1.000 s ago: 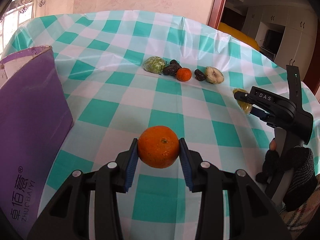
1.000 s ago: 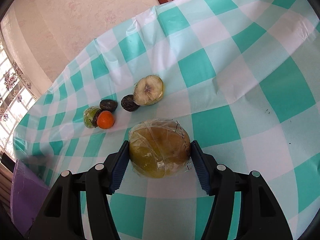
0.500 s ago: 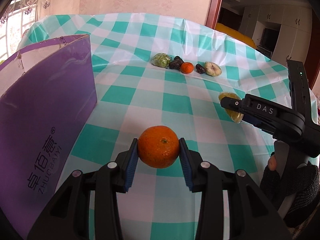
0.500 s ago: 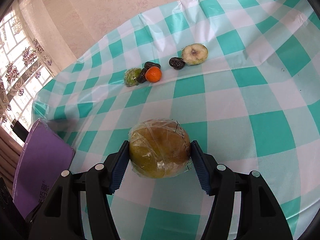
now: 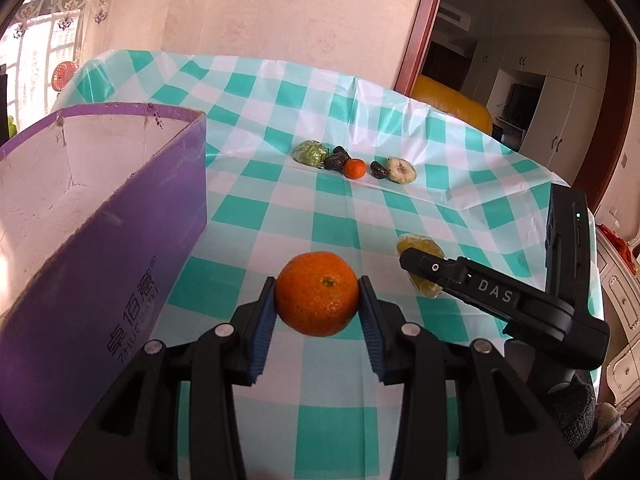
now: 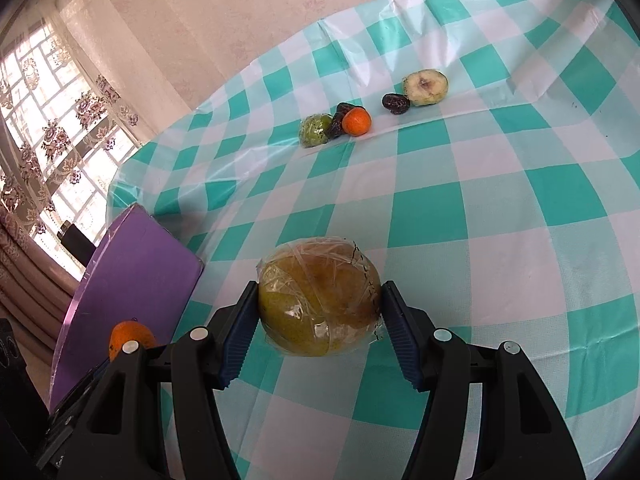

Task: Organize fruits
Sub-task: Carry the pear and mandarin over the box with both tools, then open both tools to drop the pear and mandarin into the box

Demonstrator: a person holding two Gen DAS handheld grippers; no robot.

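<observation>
Nearby, purple box (image 5: 120, 264) flanks the held orange (image 5: 317, 294).

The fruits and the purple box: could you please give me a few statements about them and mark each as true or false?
1. The left gripper is shut on an orange. True.
2. The right gripper holds a bare apple. False: it is shut on a plastic-wrapped fruit.
3. The purple box is open at the top. True.
4. A second, smaller orange lies on the tablecloth among the far fruits. True.
5. The cut fruit lies inside the box. False: it lies on the tablecloth beside a dark fruit.
</observation>
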